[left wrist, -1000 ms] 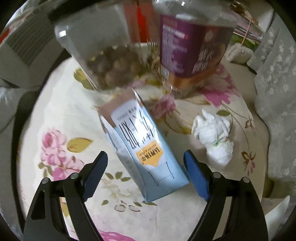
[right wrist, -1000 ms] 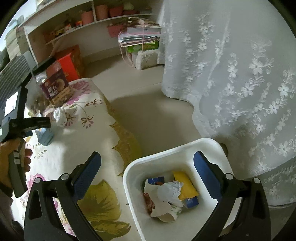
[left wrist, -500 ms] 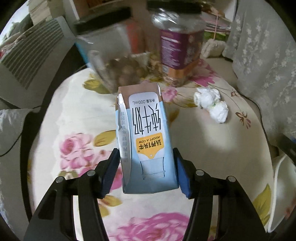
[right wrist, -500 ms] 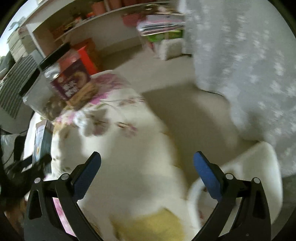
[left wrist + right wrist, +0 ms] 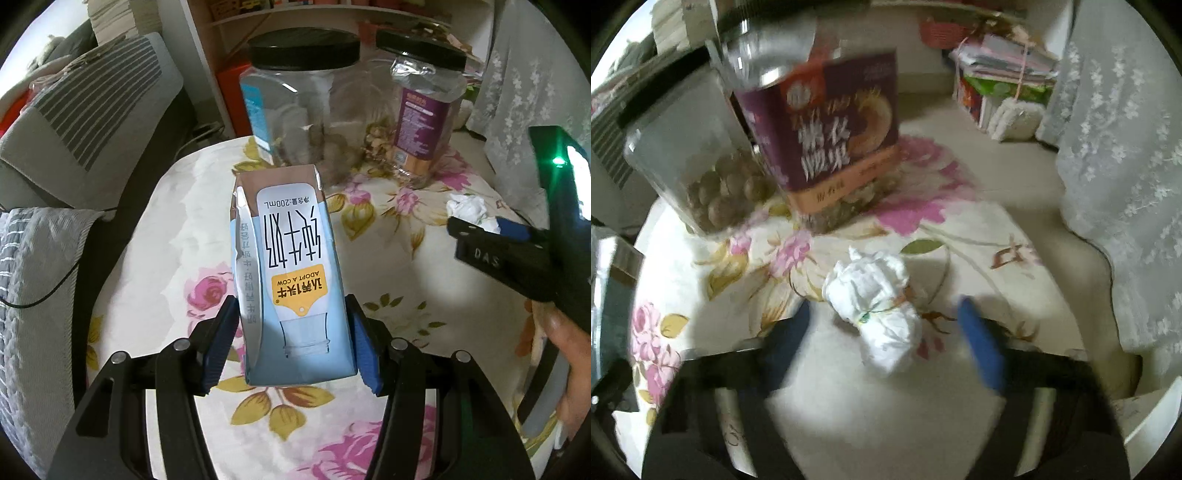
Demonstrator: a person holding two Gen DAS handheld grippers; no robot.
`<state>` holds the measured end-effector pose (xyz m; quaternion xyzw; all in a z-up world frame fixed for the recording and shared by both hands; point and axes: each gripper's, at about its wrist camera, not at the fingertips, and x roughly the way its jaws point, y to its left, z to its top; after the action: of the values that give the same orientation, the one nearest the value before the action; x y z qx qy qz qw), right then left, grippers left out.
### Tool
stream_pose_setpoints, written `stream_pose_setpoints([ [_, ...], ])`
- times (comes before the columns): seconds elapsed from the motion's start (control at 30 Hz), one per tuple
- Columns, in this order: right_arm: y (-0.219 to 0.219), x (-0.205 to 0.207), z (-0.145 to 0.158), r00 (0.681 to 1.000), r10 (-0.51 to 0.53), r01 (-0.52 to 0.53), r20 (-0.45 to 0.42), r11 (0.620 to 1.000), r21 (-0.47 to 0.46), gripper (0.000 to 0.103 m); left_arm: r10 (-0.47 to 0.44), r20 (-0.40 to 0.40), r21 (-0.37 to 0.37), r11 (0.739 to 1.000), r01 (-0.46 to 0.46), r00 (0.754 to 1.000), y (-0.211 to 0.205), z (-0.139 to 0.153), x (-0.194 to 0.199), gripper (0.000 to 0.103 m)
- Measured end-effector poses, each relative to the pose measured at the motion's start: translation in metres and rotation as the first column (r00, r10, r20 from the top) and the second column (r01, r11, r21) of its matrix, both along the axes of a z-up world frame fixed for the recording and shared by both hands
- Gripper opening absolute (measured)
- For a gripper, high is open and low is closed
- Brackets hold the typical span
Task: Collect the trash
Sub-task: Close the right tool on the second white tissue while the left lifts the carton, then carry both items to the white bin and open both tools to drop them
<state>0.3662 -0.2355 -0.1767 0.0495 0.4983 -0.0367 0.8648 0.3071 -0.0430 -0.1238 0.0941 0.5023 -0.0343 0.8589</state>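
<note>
In the left wrist view, the left tongs (image 5: 291, 343) sit at the bottom middle of the frame, pointing steeply down at the surface (image 5: 388, 266). Their blue pads (image 5: 221, 343) press on both sides of a milk carton (image 5: 288, 280), so the left tongs are pinching the carton. The carton is light blue and white with a yellow label, and its print reads upside down. It fills the middle of the frame, held up above the flowered cloth.

At the right edge of that frame, a hand (image 5: 569, 365) grips the handle of the right tongs (image 5: 480, 229). Those tongs reach in from the right toward a white paper wad (image 5: 469, 212) on the cloth.

In the right wrist view, the right tongs (image 5: 886, 332) show blurred at the bottom, also pointing steeply down. Their jaws have just been closing, and the paper wad (image 5: 875, 302) lies between them in the middle of the frame. The blur hides whether the pads (image 5: 979, 347) touch it; a gap seems to show on each side.

Farther back, at the top of both frames, stand two clear jars with black lids. The left jar (image 5: 701, 166) holds round brown nuts. The right jar (image 5: 831, 136) has a purple label.

At the lower right edge of the right wrist view peeks the rim of a white bin (image 5: 1156, 417).
</note>
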Motion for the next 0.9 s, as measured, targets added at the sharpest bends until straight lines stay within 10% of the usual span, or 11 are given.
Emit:
stream_pose_setpoints([
  [0.9, 0.004, -0.188, 0.126, 0.981, 0.054, -0.055, 0.188, 0.998, 0.000, 0.032, 0.033, 0.075, -0.085, 0.996, -0.027, 0.997, 0.001, 0.065, -0.112, 0.057],
])
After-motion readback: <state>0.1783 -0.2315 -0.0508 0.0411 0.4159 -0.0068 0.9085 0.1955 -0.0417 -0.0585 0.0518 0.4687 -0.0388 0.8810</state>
